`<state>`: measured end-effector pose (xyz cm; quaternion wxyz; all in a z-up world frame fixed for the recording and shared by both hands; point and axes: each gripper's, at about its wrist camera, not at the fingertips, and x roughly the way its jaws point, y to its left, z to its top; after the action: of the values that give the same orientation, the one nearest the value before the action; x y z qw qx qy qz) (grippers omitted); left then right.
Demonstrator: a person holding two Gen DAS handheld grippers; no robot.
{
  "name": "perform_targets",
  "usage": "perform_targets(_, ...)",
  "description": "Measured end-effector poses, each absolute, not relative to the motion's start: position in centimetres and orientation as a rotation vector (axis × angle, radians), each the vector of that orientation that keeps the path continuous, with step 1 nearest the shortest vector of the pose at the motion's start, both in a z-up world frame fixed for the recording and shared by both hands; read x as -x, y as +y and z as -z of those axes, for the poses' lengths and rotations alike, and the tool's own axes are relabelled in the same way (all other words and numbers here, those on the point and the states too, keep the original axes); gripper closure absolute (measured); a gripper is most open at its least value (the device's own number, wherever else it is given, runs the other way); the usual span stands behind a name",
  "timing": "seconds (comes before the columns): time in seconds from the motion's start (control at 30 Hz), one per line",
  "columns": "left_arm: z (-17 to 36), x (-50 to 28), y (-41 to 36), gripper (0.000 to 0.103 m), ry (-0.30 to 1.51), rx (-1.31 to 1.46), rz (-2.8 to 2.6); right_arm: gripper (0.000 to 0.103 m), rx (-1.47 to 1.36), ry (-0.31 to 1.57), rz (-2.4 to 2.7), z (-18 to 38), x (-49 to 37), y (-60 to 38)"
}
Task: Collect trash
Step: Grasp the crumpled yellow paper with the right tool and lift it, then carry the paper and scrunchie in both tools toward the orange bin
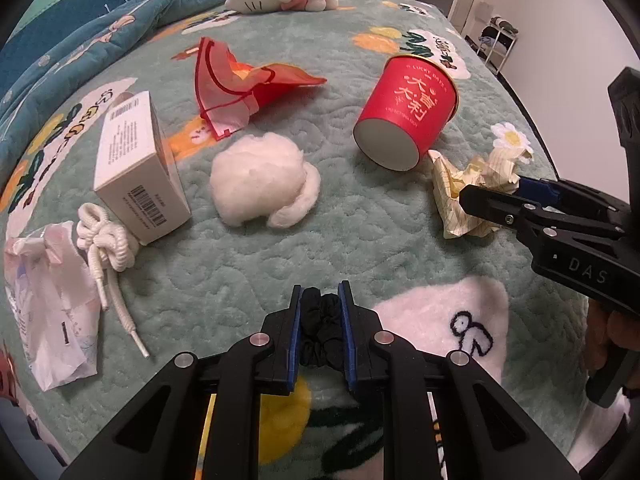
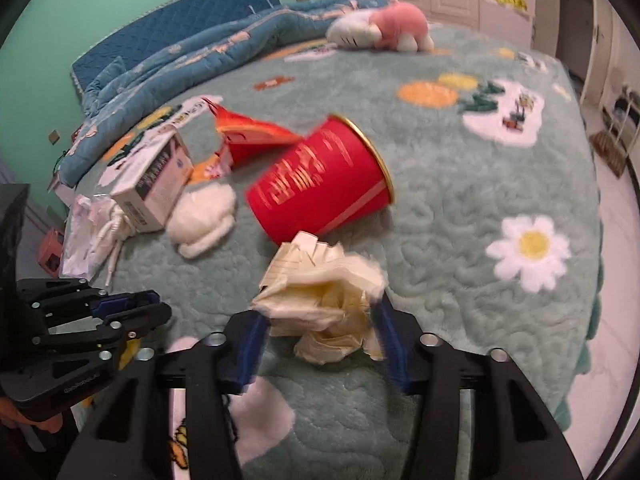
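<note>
My left gripper is pinching a black fabric scrunchie; my right gripper is closing on the crumpled cream paper wad between its fingers, needing a firm squeeze before lifting.

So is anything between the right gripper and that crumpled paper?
Nothing visible. The crumpled paper already sits between the right gripper's open fingers; the red cup lies just beyond it.

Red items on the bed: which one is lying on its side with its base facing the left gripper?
The red paper cup, tipped over beside the crumpled paper. The other red item, the mesh bag, is flat, crumpled fabric.
</note>
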<state>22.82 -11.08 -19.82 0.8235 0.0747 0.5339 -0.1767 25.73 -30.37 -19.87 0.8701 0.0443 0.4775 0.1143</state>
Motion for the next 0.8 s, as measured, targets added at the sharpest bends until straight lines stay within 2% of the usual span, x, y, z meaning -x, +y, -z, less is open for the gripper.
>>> perform_targets(0.17, 20.0, -22.8, -11.2, 0.084, 1.141, -0.16, 0.376, 0.068, -0.088, 0.971, -0.239, 19.4, -25.2, -30.2)
perform_targets(0.8, 13.1, -16.4, -11.6, 0.084, 0.988, -0.204, 0.412, 0.069, -0.139, 0.8, -0.263, 10.6, -14.6, -29.6)
